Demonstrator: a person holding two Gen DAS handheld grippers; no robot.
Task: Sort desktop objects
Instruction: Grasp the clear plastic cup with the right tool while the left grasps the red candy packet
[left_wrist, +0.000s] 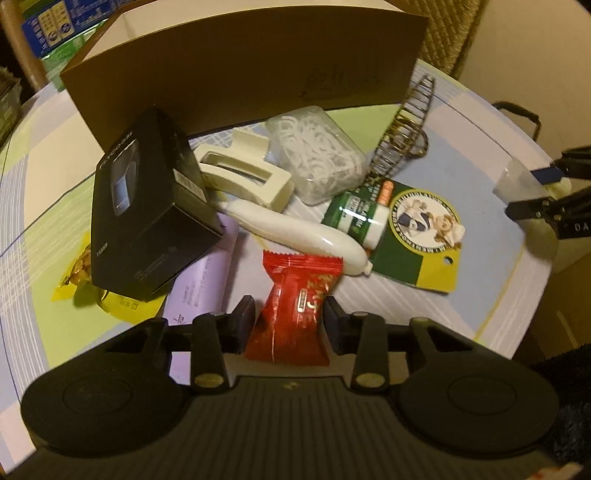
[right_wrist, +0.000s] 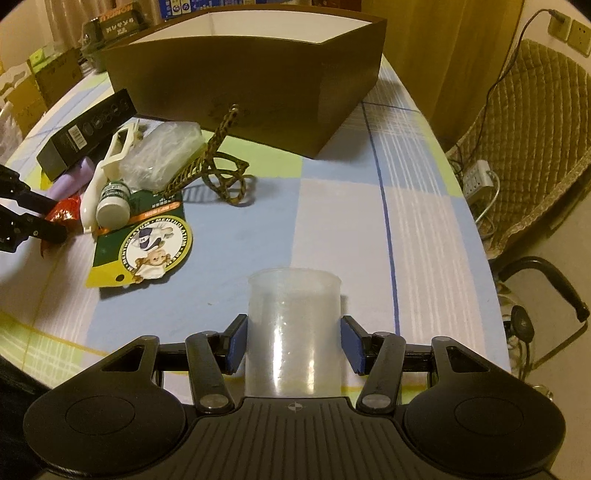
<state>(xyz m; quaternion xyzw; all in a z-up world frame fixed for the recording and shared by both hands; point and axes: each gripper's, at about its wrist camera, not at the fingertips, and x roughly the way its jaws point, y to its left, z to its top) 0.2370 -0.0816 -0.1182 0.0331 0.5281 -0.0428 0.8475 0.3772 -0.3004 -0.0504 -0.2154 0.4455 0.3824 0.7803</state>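
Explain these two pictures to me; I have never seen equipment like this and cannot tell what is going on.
A person holds a two-finger gripper in each hand, and each gripper has a camera looking along its fingers. In the left camera's picture, the left gripper is closed on a red snack packet. In the right camera's picture, the right gripper grips a clear plastic cup. On the checked tablecloth lie a black box, a cream hair clip, a Mentholatum card, a wire holder and a large cardboard box.
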